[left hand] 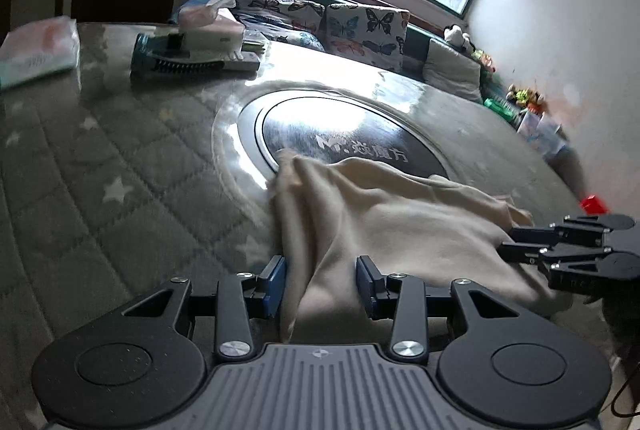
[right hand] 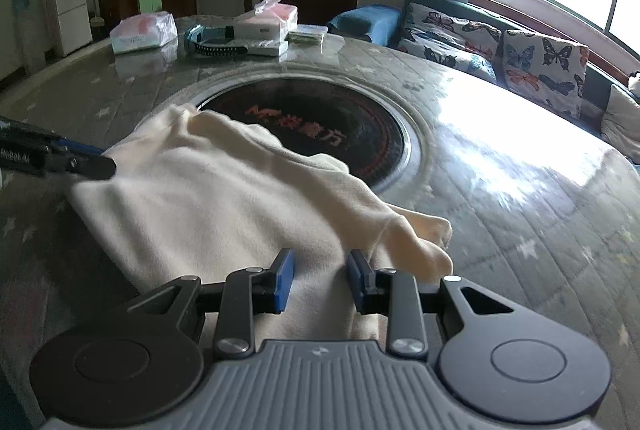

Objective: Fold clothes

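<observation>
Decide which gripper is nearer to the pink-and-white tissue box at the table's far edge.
Left. The left gripper holds the cream cloth on the side toward the tissue box; the right gripper holds the cloth's opposite end, farther away.

cream garment (right hand: 208, 190), grey star-quilted table cover (right hand: 532, 230), butterfly-print cushions (right hand: 540, 64)

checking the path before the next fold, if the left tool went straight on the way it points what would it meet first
The cream garment: it already lies between the left tool's fingers and runs ahead of them. Beyond it, probably the table's dark round centre plate, though depth is hard to judge in this fisheye view.
</observation>
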The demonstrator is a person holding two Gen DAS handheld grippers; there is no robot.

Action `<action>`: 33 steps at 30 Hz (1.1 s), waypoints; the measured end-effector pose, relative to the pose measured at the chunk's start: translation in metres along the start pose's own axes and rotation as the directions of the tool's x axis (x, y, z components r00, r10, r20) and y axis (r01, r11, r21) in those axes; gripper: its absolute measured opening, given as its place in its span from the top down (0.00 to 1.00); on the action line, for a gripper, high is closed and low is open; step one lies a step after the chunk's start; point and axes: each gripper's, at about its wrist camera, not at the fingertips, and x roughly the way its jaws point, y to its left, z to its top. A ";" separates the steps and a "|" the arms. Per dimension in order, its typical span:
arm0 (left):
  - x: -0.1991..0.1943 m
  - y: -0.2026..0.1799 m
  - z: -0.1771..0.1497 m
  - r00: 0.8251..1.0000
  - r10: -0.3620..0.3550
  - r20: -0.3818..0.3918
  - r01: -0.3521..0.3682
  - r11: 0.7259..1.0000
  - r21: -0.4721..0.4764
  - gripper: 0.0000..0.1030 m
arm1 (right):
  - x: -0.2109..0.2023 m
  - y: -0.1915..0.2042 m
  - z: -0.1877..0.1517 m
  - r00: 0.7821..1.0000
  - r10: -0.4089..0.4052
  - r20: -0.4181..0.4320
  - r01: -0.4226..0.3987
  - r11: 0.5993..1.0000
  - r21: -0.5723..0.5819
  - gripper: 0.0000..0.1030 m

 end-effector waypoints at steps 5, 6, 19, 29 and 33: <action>-0.012 -0.006 -0.006 1.000 0.005 -0.016 -0.005 0.999 0.043 0.58 | -0.015 0.006 -0.006 1.000 -0.018 -0.017 0.017 0.999 -0.035 0.72; -0.013 -0.003 -0.004 1.000 0.008 -0.013 -0.008 1.000 0.029 0.58 | -0.018 0.009 -0.004 1.000 -0.016 -0.012 0.015 0.999 -0.043 0.72; 0.005 -0.020 0.032 0.996 0.058 0.062 -0.061 0.997 0.046 0.60 | 0.006 0.019 0.038 0.996 0.075 0.057 -0.077 0.996 0.034 0.71; 0.025 -0.011 0.024 0.997 0.072 0.004 -0.072 0.996 0.048 0.60 | 0.059 0.043 0.080 0.994 0.105 0.037 -0.105 0.994 0.014 0.71; 0.024 -0.010 0.022 0.998 0.063 0.006 -0.063 0.996 0.063 0.60 | 0.082 0.045 0.086 0.996 0.084 0.006 -0.084 0.996 0.037 0.71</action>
